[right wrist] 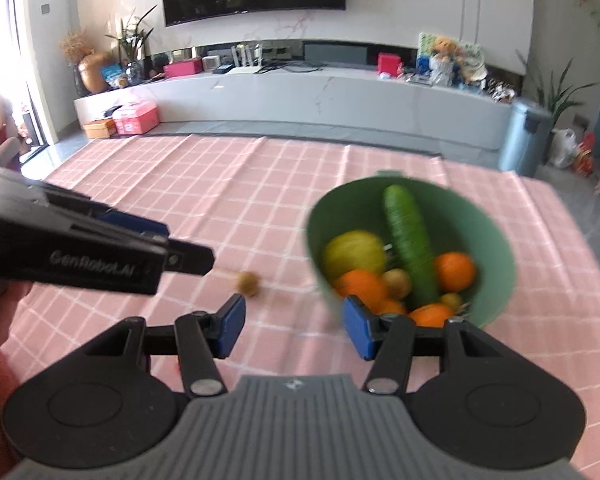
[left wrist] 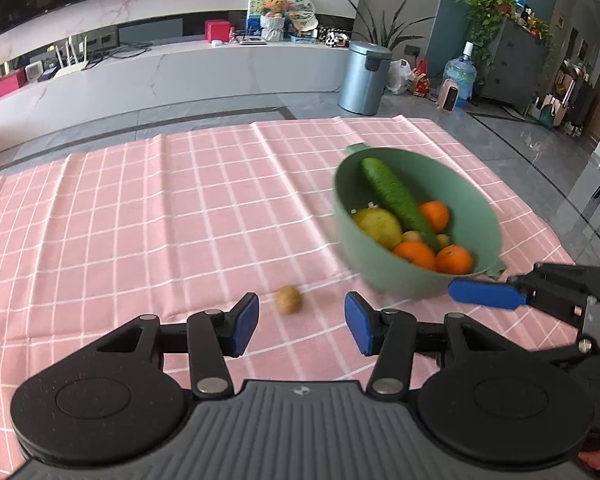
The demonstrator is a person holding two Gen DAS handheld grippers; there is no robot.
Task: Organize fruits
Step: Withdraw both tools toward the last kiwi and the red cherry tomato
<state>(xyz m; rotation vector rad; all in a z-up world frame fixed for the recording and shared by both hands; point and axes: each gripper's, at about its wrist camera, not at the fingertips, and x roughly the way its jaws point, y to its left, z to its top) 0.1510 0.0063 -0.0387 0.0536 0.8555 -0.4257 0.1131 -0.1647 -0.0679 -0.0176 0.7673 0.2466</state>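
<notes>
A green bowl stands on the pink checked cloth, right of middle. It holds a cucumber, several oranges, a yellow-green fruit and small brown fruits. One small brown fruit lies alone on the cloth. My left gripper is open, and that fruit lies just beyond its fingertips. My right gripper is open and empty, with its right finger in front of the bowl's near wall.
The cloth's far edge and right edge drop to a grey floor. Beyond stand a metal bin, a water jug, a long white low cabinet and a pink box on the floor.
</notes>
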